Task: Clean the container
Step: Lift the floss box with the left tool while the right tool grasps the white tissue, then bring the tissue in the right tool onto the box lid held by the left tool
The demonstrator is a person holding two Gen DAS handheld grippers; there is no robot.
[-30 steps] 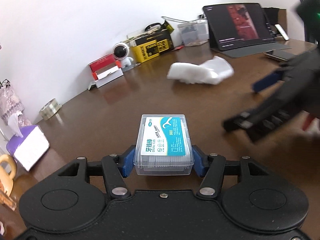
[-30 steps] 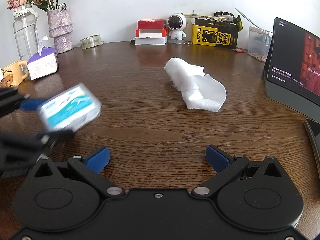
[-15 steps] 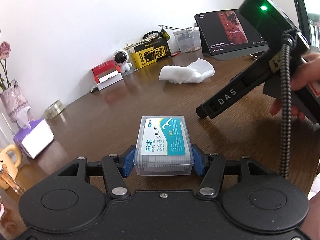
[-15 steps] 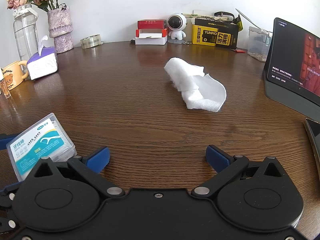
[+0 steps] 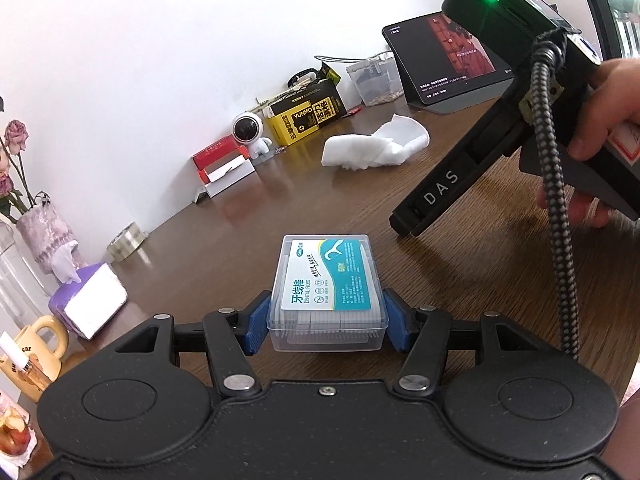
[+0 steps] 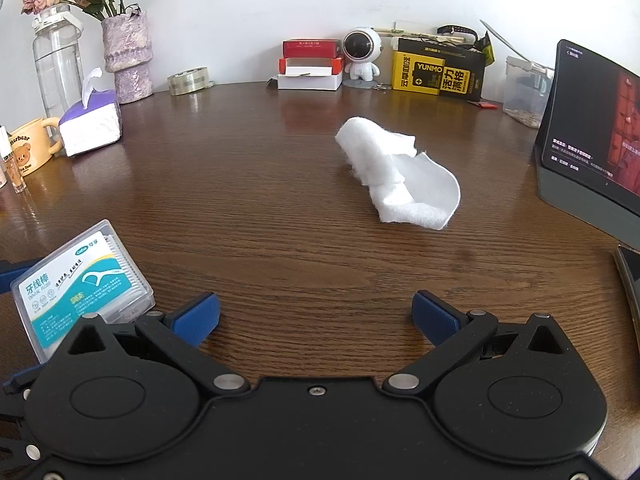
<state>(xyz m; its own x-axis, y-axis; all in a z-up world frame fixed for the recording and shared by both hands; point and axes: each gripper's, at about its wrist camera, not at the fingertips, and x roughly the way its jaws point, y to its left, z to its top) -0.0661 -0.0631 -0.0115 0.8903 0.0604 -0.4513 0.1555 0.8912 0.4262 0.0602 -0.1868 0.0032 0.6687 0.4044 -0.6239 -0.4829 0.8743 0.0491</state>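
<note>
left gripper (image 5: 327,322) has its jaws clamped on the clear plastic floss box (image 5: 329,292), blue pads pressed against its two long sides near the back end. box sits flat with the teal and white label facing up, and i can't really tell whether it's resting on the brown wooden bench (image 5: 248,232) or held just above it. in the right wrist view the same box (image 6: 80,288) shows up at the lower left, just beside the right gripper's left finger.

right gripper (image 6: 316,314) has its jaws wide apart with nothing between them, just bare wood. from the left camera you can see its black body off to the right, with a person's hand (image 5: 600,128) wrapped around the handle and a braided cable (image 5: 560,240) hanging down.

white cloth (image 6: 396,176) is lying crumpled out in the middle of the bench, well apart from both grippers and the box.

along the back wall: a purple tissue box (image 6: 90,128), roll of tape (image 6: 188,80), red and white box (image 6: 312,66), little astronaut figure (image 6: 362,54), yellow and black carton (image 6: 438,70). tablet (image 6: 596,128) is propped up on the right with its screen lit, and a vase of flowers (image 6: 128,56) stands at the left.
</note>
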